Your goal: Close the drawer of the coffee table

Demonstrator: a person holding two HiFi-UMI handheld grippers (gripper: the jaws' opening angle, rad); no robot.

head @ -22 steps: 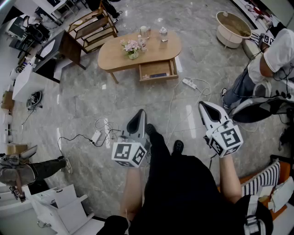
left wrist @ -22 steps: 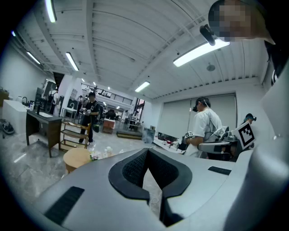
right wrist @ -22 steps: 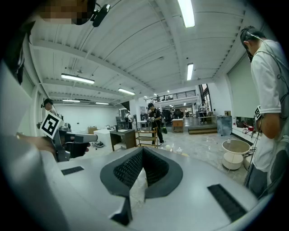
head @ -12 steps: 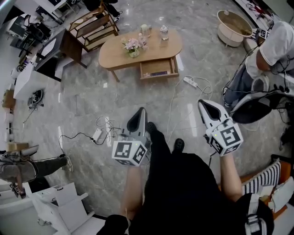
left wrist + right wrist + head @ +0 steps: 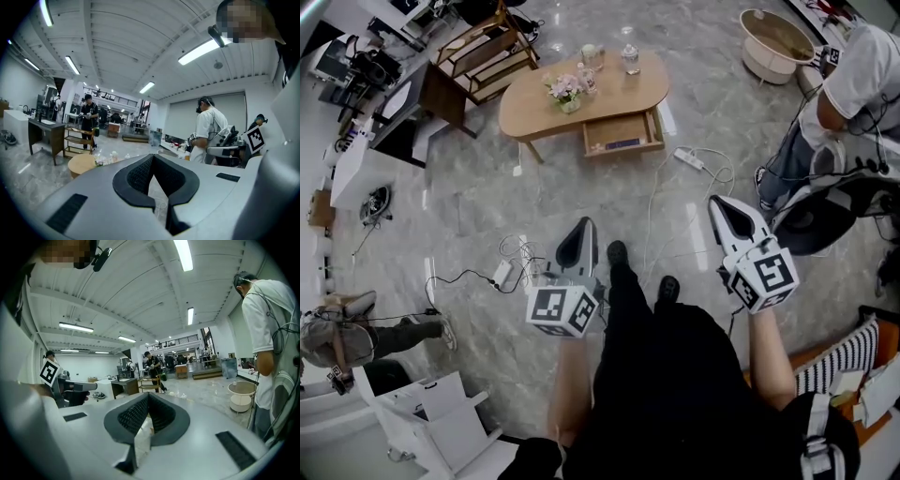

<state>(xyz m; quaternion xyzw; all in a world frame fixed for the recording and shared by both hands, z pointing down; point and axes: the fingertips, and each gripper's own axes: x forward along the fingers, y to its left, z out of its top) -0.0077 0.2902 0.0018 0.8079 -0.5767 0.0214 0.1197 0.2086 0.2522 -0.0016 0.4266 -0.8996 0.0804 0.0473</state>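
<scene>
The oval wooden coffee table (image 5: 609,98) stands far ahead on the grey marble floor, with its drawer (image 5: 622,134) pulled out toward me and a dark flat item inside. On its top are a small flower pot (image 5: 566,93) and two or three bottles (image 5: 628,54). My left gripper (image 5: 580,228) and right gripper (image 5: 724,208) are both held in the air well short of the table, jaws shut and empty. In the left gripper view the table top (image 5: 80,164) shows small at lower left beyond the shut left gripper (image 5: 152,158). The right gripper (image 5: 147,397) looks across the room.
A white power strip (image 5: 687,160) and cables (image 5: 514,258) trail over the floor between me and the table. A person in a white shirt (image 5: 853,89) stands at the right by a round white tub table (image 5: 776,45). A wooden shelf (image 5: 483,52) and desk stand behind the table.
The table has shifted slightly up in the head view and both grippers sit a little lower; the jaws stay shut.
</scene>
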